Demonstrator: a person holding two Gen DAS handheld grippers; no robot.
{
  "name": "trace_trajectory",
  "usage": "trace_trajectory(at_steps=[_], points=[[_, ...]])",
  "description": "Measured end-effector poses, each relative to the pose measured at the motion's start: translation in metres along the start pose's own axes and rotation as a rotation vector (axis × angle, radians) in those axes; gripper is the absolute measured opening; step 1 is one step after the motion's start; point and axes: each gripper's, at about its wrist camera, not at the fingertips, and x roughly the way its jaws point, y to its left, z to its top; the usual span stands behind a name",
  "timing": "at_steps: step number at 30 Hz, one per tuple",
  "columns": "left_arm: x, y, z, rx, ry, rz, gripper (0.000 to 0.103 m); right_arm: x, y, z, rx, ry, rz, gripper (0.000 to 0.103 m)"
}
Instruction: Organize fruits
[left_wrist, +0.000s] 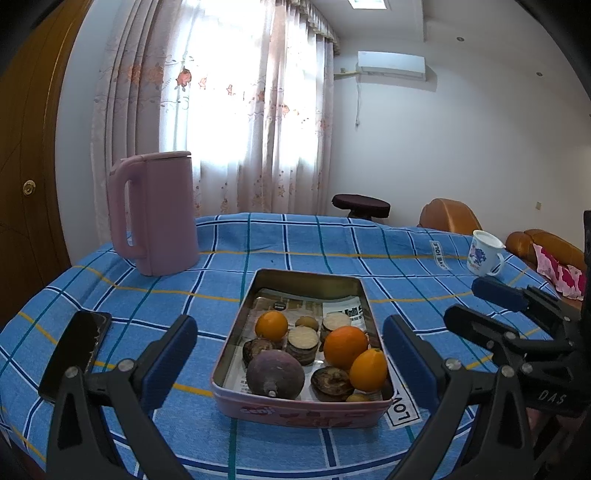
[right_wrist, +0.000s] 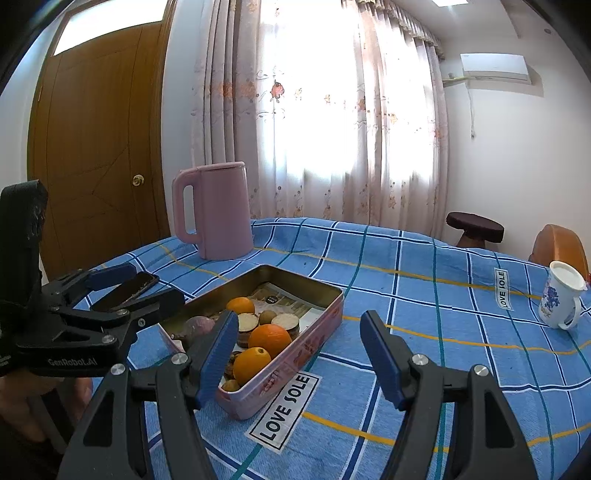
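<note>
A pink metal tin (left_wrist: 306, 410) lined with printed paper sits on the blue checked tablecloth. Inside lie three oranges (left_wrist: 345, 347), (left_wrist: 271, 325), (left_wrist: 368, 369), a dark purple round fruit (left_wrist: 275, 373), pale-faced cut rounds (left_wrist: 303, 338) and several small brown pieces. My left gripper (left_wrist: 289, 328) is open, its blue pads standing either side of the tin's near end and touching nothing. My right gripper (right_wrist: 299, 321) is open too and empty, just right of the tin (right_wrist: 295, 354). In the left wrist view the right gripper (left_wrist: 461, 302) shows at the right edge.
A pink kettle (left_wrist: 155, 218) stands at the back left. A black phone (left_wrist: 77, 350) lies left of the tin. A white mug with a blue pattern (left_wrist: 484, 256) sits far right near the table edge. A stool (left_wrist: 360, 205) and sofa stand beyond.
</note>
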Motion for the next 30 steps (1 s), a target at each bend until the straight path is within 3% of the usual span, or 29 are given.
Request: trace_trajectory(at_steps=[15,25,30], points=[[0.003,-0.008,0.001,0.017,0.009,0.006,0.103,-0.009,-0.009,0.003,0.010,-0.022,-0.015,0.070],[-0.009,-0.018,0.011,0.024,-0.050,-0.011,0.103,-0.023,-0.026,0.005,0.033,-0.055,-0.057,0.070],[-0.003,-0.020,0.012,0.007,-0.021,-0.002,0.103,-0.024,-0.031,0.003,0.044,-0.055,-0.062,0.071]])
